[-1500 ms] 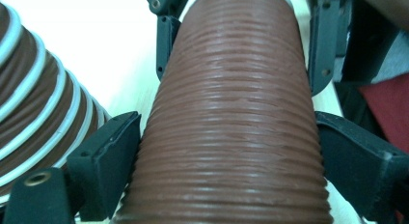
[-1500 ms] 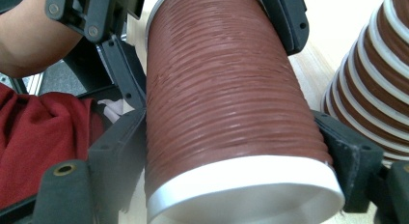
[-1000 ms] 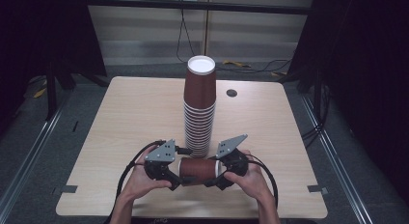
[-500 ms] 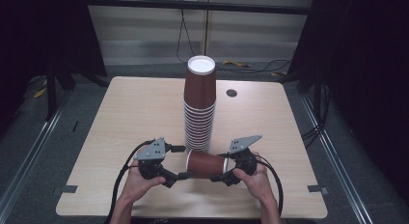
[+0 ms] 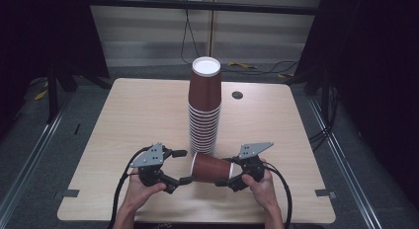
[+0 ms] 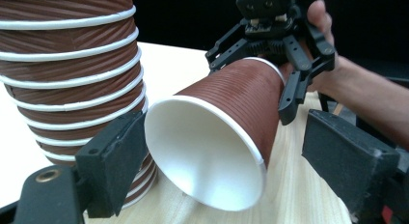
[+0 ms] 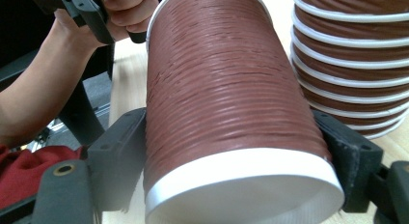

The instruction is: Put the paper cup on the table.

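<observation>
One cup: I've got a single brown paper cup (image 5: 211,168) lying sideways just above the table (image 5: 123,120), right in front of the stack, its base pointing at my left side.
Right gripper: my right gripper (image 5: 228,171) is clamped on the cup near its rim, both black jaws pressed against the ribbed wall.
Left gripper: my left gripper (image 5: 184,166) has its jaws spread wide, one each side of the cup's white base, not touching it that I can see.
Stack: the tall stack of cups (image 5: 204,110) stands upside down mid-table, just behind the held cup.
Table extras: a small dark round hole (image 5: 237,95) sits near the far edge.
</observation>
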{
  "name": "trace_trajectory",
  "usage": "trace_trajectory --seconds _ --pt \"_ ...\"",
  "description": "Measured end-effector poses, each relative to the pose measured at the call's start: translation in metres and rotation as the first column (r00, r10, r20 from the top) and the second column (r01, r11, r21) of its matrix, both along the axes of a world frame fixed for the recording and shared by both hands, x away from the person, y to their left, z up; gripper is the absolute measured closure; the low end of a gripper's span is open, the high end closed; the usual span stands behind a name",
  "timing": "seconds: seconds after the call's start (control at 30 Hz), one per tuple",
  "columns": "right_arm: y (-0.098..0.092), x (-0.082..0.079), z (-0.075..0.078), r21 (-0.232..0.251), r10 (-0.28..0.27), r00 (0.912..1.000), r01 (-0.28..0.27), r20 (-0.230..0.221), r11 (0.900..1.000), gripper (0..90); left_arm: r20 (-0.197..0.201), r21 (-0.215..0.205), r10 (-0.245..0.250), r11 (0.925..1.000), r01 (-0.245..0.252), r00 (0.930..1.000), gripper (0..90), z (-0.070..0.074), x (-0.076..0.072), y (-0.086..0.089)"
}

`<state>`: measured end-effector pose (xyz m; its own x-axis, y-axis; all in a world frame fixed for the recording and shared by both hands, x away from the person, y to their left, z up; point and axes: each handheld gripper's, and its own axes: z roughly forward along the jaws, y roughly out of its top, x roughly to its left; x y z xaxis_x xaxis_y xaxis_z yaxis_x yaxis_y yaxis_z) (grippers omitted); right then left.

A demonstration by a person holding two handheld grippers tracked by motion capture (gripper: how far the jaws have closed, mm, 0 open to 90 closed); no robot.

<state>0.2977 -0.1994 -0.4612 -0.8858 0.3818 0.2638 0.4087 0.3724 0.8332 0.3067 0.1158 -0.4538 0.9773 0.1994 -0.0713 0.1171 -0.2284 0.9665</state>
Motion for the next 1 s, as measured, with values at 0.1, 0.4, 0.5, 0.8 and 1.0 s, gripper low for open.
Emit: trace_trajectory --seconds 0.1,0.4,0.5,0.8,1.0 --pt "-0.002 -0.001 -0.002 0.031 -0.008 0.9998 0.008 0.017 0.999 21.0 -0.001 0.000 0.003 1.0000 -0.003 1.0000 15.5 -0.002 0.000 0.000" --pt "0.001 -0.005 -0.005 0.100 0.011 0.9991 -0.015 0.042 0.995 21.0 -0.016 -0.030 -0.027 0.9992 0.026 0.9995 15.4 -0.010 0.000 -0.002" --pt "-0.002 -0.006 -0.007 0.144 0.011 0.9988 -0.018 0.048 0.989 21.0 -0.025 -0.045 -0.015 0.9989 0.014 0.9996 15.4 -0.012 0.001 -0.003" --pt "-0.003 -0.009 -0.005 0.169 0.033 0.9967 -0.045 0.074 0.985 21.1 -0.032 -0.046 -0.029 0.9985 0.028 0.9991 11.3 -0.014 0.004 -0.009" --pt "0.000 -0.009 -0.004 0.152 0.049 0.9955 -0.061 0.081 0.987 21.1 -0.037 -0.014 -0.022 0.9997 0.022 0.9991 0.0 -0.016 0.007 -0.016"
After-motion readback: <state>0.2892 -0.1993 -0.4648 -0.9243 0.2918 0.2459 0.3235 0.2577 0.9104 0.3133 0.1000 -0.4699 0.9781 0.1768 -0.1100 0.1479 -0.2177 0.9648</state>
